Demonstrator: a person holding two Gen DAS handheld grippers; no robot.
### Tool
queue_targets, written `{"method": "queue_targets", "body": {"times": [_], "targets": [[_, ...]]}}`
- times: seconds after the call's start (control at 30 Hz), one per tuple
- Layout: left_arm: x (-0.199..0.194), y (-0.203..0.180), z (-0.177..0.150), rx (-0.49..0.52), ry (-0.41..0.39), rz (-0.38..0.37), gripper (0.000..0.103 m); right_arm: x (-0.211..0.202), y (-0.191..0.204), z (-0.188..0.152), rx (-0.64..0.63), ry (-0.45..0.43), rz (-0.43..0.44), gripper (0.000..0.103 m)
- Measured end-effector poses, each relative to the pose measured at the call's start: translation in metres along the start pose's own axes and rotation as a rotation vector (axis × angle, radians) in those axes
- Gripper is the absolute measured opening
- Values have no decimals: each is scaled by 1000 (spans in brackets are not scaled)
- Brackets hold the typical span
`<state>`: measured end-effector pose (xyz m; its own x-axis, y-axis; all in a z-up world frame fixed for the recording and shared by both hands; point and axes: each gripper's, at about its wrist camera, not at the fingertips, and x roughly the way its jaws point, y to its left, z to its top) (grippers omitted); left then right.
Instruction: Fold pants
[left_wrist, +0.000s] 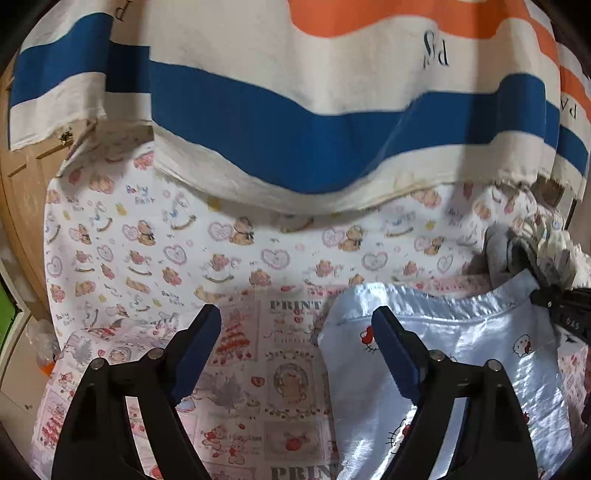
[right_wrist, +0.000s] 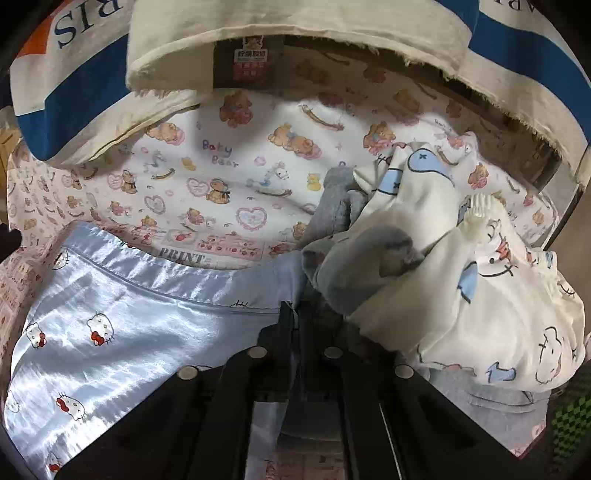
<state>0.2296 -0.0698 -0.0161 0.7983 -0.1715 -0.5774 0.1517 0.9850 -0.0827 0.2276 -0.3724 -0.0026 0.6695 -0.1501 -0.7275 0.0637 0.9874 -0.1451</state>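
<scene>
Satin pants (right_wrist: 122, 321) lie on bear-print bedding (right_wrist: 229, 166) below a striped cloth (left_wrist: 295, 122).

The pants (left_wrist: 461, 354) are a pale blue, glossy satin pair printed with small white cat faces wearing red bows. They lie spread on a pink-and-white patterned sheet, the fabric crinkled and catching light in bright streaks. A stitched hem or waistband edge (right_wrist: 177, 284) runs across the far side of the garment, curving gently in both wrist views. In the left wrist view the cloth fills the lower right, its left edge falling roughly straight down the frame. In the right wrist view it covers the lower left, and its right end reaches a heap of grey and cream clothes.
</scene>
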Motion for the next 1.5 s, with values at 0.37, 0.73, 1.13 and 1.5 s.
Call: {"method": "queue_targets", "body": {"times": [0.37,0.73,1.13,1.5], "targets": [[-43,-11,9,25,-148,33,80,-67,-10,-10,36,-67,77,2],[-108,-12,21,58,-215,67,80,-131,-38,-14,46,-175,66,57],[-173,-27,-60,146,-222,55,80,-178,-24,-105,66,-172,279,57],[-263,-37,-120,137,-367,10,80,-259,5,-178,53,-317,374,57]]}}
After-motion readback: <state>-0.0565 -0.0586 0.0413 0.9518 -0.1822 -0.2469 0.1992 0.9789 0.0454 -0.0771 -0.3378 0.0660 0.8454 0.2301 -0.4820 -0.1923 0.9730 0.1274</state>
